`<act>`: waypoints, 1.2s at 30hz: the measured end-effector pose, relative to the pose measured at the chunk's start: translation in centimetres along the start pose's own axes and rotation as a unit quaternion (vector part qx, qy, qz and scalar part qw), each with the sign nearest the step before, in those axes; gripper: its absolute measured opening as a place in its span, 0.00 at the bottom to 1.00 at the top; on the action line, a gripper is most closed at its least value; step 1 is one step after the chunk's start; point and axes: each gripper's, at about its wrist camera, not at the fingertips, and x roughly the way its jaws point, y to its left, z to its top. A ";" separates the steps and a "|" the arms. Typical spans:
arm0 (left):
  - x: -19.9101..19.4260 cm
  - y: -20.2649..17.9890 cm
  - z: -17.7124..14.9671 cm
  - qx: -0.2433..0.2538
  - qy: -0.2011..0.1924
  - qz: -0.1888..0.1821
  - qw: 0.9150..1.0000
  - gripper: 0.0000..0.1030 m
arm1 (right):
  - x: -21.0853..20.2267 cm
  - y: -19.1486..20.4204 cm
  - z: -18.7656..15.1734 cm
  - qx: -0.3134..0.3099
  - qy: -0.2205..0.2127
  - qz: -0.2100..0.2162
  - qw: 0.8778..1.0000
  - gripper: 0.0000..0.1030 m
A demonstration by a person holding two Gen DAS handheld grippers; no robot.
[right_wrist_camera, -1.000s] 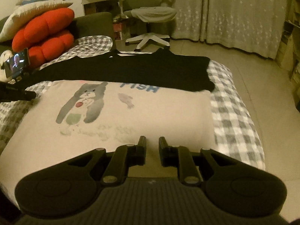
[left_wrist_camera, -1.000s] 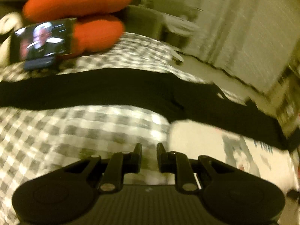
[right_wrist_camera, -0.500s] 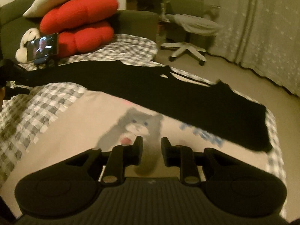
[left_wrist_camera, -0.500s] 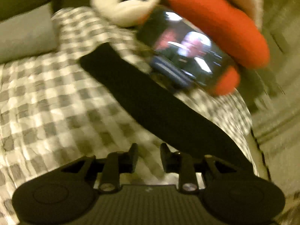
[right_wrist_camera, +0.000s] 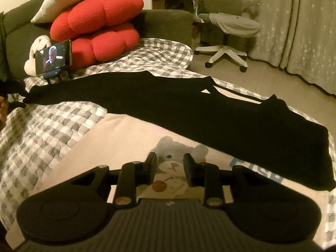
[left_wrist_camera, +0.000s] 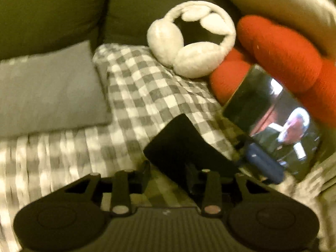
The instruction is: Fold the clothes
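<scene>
Left gripper point(left_wrist_camera: 168, 173): jaws apart, black garment point(left_wrist_camera: 182, 145) end between | Right gripper point(right_wrist_camera: 170, 168): jaws apart, empty, above cream cat-print shirt point(right_wrist_camera: 126, 138)

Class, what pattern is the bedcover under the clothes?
Grey-and-white check on the bedcover, clearest in the right wrist view.

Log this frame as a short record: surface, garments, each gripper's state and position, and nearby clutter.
surface: grey-and-white checked cover
garment 1: black garment, spread long across the cover, its lower edge lying over the cream shirt
garment 2: cream shirt with a bear print, lying flat
left gripper: open, at the narrow end of the black garment, not closed on it
right gripper: open, over the bear print, holding nothing
clutter: phone playing video on a stand, red cushions, white earmuffs
</scene>
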 end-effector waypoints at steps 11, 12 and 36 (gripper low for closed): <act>-0.6 -0.3 0.4 -0.006 -0.033 -0.017 0.999 0.04 | -0.5 -0.7 -0.6 0.013 -0.004 -0.001 1.000 0.32; -1.1 -0.3 0.6 -0.010 -0.042 -0.025 0.999 0.04 | -0.6 -0.7 -0.7 0.014 -0.004 -0.001 1.000 0.32; 0.4 -0.4 -0.4 -0.008 -0.002 -0.030 1.000 0.27 | -0.4 -1.1 -1.6 0.035 0.009 0.016 0.999 0.40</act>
